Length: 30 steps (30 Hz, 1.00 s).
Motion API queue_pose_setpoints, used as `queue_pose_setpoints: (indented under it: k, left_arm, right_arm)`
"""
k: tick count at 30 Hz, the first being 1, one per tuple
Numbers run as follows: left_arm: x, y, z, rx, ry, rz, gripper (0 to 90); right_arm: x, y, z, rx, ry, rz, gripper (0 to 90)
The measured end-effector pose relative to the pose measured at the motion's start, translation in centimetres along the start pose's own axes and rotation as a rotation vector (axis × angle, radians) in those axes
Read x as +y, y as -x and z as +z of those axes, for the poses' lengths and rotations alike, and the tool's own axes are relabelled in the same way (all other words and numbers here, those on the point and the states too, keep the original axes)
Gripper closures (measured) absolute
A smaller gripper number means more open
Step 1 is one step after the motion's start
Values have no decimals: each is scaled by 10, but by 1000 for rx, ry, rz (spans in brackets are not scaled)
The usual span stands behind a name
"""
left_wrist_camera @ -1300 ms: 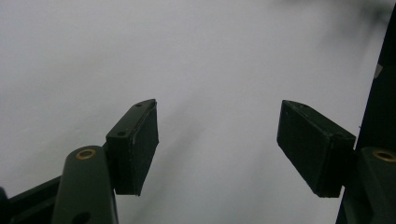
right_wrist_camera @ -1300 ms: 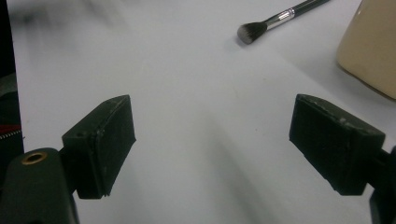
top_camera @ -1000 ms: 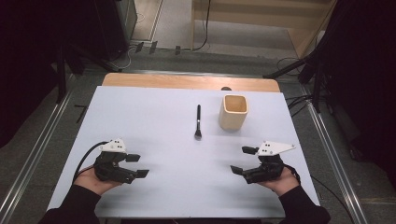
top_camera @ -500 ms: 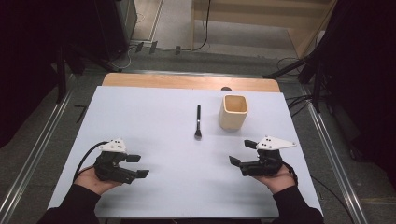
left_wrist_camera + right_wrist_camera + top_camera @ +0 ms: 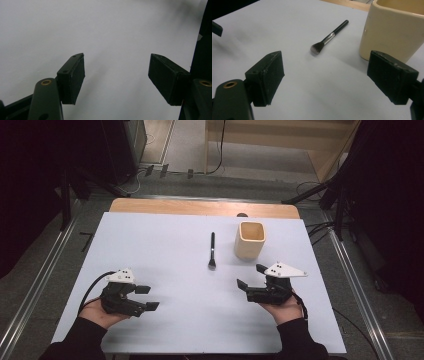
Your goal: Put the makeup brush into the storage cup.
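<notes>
Holding both tongs spread, empty | right tongs (image 5: 250,276) lower right, left tongs (image 5: 146,297) lower left | risk: we clip cup (image 5: 248,240) reaching brush (image 5: 212,250), toppling it

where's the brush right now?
In the high view the brush lies flat on the white table, centre-far, just left of the cream cup, bristles toward the person; the right tool is nearest, open, not touching.

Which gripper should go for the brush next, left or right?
Right, probably. The right gripper sits open just short of the brush and the cream cup, and its camera faces both. The left gripper, also open, sits farther off at the table's near left.
</notes>
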State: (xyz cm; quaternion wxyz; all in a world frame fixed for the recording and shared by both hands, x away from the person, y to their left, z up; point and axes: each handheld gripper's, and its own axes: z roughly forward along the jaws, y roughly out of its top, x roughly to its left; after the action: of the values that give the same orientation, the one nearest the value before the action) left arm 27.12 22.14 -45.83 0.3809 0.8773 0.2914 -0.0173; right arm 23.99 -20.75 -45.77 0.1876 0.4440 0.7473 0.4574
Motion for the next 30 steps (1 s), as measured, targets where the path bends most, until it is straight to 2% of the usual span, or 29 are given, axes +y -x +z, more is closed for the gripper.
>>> queue_pose_setpoints:
  k: [4,5,7,11,14,15,19,21,24,25,27,28,29,30]
  left_arm:
    - [0,0,0,-3,1,0,300]
    - [0,0,0,-4,1,-1,299]
    - [0,0,0,-4,2,-1,299]
    - [0,0,0,-5,0,-1,298]
    - [0,-1,0,-6,0,-3,297]
    - [0,-1,0,-4,-2,-1,297]
    - [-1,-2,-1,-4,3,-12,297]
    - [-1,-3,-1,-4,2,-11,297]
    - [0,-2,-1,-4,1,-12,297]
    - [0,-2,-1,-4,2,-12,297]
    - [0,-2,-1,-3,0,-10,297]
    - [-1,-2,-1,-4,-1,-11,297]
    - [-1,-2,-1,-4,-1,-11,297]
    - [-1,-3,-2,-4,-2,-13,296]
  right_arm:
    - [1,-8,7,-57,-7,16,148]
    - [0,-11,10,-76,9,38,148]
    - [1,-12,11,-84,14,46,148]
    - [5,-19,17,-158,48,58,149]
    - [8,-23,22,-205,72,120,151]
    - [8,-23,22,-205,72,120,151]
    - [9,-25,30,-232,78,173,152]
    - [11,-26,32,-229,75,173,152]
    - [17,-29,36,-228,65,135,150]
    - [20,-29,36,-222,66,140,152]
    - [26,-29,38,-204,49,142,150]
    - [31,-28,40,-194,20,143,149]
    - [31,-28,40,-194,20,143,149]
    - [37,-27,42,-175,-4,141,150]
